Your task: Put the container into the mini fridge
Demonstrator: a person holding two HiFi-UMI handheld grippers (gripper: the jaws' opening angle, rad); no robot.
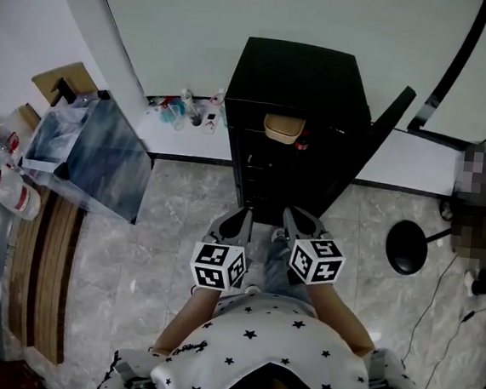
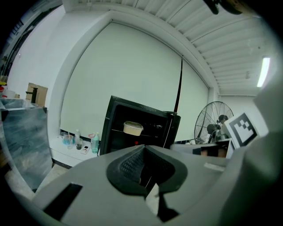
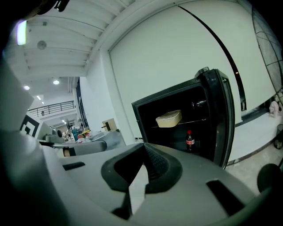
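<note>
The black mini fridge [image 1: 297, 75] stands against the wall with its door [image 1: 384, 130] swung open to the right. A beige lidded container [image 1: 284, 127] rests on the upper shelf inside; it also shows in the left gripper view [image 2: 133, 128] and in the right gripper view [image 3: 169, 118]. My left gripper [image 1: 239, 219] and right gripper [image 1: 296, 220] hang side by side in front of the fridge, well short of the shelf. Both are shut with nothing between the jaws, left gripper [image 2: 143, 150], right gripper [image 3: 143, 150].
A cola bottle [image 3: 189, 141] stands on the lower shelf. Small bottles [image 1: 183, 111] line the white ledge left of the fridge. A grey box [image 1: 101, 154] sits at the left, a round black fan base [image 1: 407, 246] on the floor at the right.
</note>
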